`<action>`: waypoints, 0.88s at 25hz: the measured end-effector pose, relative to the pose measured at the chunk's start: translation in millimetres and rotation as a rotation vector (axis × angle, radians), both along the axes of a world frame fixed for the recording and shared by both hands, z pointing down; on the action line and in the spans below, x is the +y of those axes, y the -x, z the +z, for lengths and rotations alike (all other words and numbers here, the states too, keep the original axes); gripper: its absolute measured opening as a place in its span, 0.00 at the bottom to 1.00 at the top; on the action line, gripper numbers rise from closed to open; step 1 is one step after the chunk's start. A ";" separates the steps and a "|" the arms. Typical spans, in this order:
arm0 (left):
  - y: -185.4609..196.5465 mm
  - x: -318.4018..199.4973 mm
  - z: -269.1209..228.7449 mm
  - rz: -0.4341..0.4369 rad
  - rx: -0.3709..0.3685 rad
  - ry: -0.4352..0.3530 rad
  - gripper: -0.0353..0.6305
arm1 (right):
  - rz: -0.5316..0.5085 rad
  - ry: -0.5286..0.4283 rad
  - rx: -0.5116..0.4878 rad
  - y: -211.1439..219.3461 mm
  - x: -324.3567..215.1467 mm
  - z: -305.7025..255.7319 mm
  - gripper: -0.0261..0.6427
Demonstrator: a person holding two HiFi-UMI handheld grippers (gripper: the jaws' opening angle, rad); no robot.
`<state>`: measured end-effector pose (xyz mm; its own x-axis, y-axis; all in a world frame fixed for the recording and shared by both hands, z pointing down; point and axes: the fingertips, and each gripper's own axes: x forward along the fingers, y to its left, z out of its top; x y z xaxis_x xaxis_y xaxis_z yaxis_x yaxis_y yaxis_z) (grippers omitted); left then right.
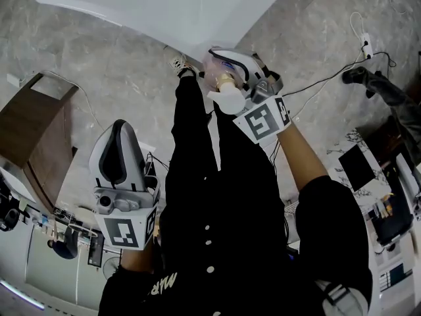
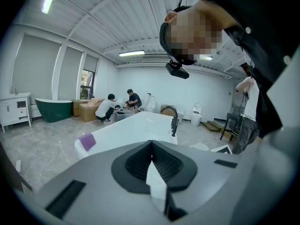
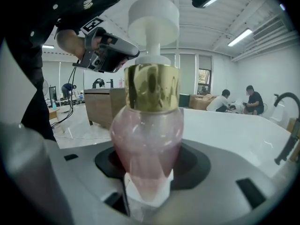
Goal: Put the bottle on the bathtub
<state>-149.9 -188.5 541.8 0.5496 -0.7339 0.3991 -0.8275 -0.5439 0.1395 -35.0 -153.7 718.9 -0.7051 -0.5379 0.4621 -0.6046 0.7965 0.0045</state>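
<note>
Snugly around bottle point(image 3: 146, 139), right gripper point(image 3: 146, 193)

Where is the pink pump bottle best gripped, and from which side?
Grip the pump bottle on its rounded pink body, below the gold collar, coming from the side with the jaws across its width, as the right hand-held gripper does now. The body is broad; the white pump head sits on a thin stem and would likely press down.
</note>
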 end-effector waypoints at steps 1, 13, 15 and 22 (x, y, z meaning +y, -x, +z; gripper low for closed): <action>-0.9 -0.3 0.4 0.000 0.001 0.001 0.07 | -0.007 0.002 0.010 -0.2 0.4 2.2 0.38; -4.9 -2.6 3.0 -0.009 0.005 0.006 0.07 | -0.041 0.028 -0.005 2.1 2.0 10.9 0.39; -5.7 -2.6 1.6 -0.007 0.005 0.002 0.07 | -0.025 0.046 -0.025 2.8 1.1 10.9 0.39; -8.9 -8.2 -15.6 -0.009 0.009 -0.031 0.07 | -0.033 0.074 0.000 -0.2 6.4 6.2 0.54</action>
<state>-141.1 -196.7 526.2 0.5465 -0.7507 0.3712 -0.8311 -0.5406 0.1304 -34.8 -147.2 725.1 -0.7221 -0.4785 0.4995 -0.5780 0.8141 -0.0556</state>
